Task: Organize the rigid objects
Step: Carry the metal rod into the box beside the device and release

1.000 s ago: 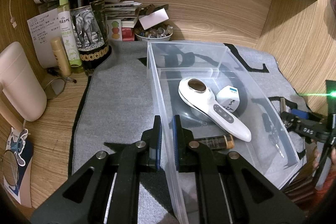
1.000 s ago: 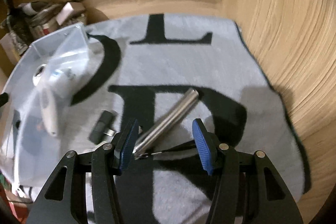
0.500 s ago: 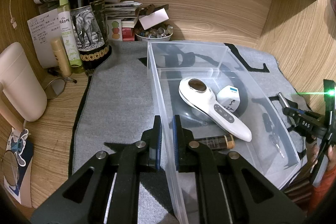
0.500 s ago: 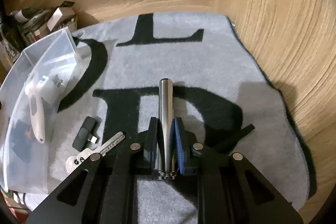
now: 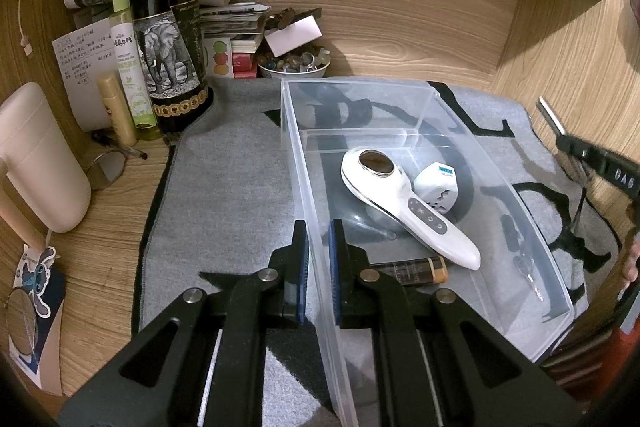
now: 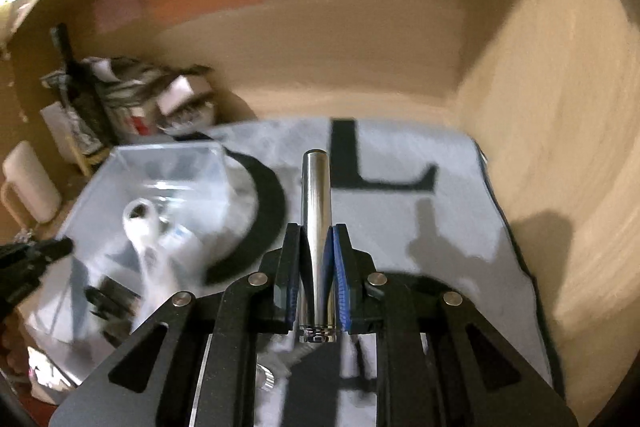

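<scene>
My left gripper (image 5: 319,241) is shut on the near left wall of the clear plastic bin (image 5: 308,187), which stands on the grey mat (image 5: 228,195). Inside the bin lie a white handheld device (image 5: 404,211), a white plug adapter (image 5: 437,187) and a small brown battery (image 5: 412,270). My right gripper (image 6: 317,245) is shut on a shiny metal tube (image 6: 316,195), held off the mat and pointing away from me. That gripper shows at the right edge of the left wrist view, gripper (image 5: 600,163), right of the bin. The bin (image 6: 168,163) lies to the tube's left, blurred.
A wine bottle (image 5: 168,27), spray bottle (image 5: 130,55), a bowl of small stones (image 5: 294,63) and papers crowd the back left. A cream jug (image 5: 38,155) stands at left. Wooden walls close the back and right. A small dark object and a key lie beyond the bin's right wall.
The right gripper closed on the metal tube, lifted it off the mat and tilted upward. The left gripper kept its hold on the bin wall.
</scene>
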Demonstrator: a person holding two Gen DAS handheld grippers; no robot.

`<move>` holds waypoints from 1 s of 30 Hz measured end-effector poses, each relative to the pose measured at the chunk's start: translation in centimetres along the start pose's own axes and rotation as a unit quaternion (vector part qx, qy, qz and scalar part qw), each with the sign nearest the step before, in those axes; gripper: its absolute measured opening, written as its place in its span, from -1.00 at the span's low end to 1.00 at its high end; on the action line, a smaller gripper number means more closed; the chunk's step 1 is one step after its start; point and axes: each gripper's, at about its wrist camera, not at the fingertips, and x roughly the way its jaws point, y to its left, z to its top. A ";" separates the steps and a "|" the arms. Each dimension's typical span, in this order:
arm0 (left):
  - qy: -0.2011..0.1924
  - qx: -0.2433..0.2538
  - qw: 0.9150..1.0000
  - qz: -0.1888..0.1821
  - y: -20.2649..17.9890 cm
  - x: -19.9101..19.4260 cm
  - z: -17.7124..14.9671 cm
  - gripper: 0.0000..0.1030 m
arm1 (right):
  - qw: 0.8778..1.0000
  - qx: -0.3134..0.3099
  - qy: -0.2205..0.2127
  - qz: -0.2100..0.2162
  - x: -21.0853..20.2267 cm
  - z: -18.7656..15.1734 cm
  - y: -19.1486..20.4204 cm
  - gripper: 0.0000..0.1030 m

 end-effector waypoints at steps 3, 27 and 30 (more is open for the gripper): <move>0.000 0.000 1.000 0.000 0.0 0.0 0.0 -0.83 | 1.000 -0.019 -0.015 0.020 -0.3 0.9 1.7 -0.72; 0.000 0.000 1.000 0.001 -0.1 0.0 0.0 -0.83 | 0.975 -0.170 0.030 0.142 2.5 0.5 14.1 -0.72; 0.000 0.000 1.000 0.001 -0.1 0.0 0.0 -0.83 | 0.971 -0.185 0.056 0.142 3.5 -0.3 14.7 -0.72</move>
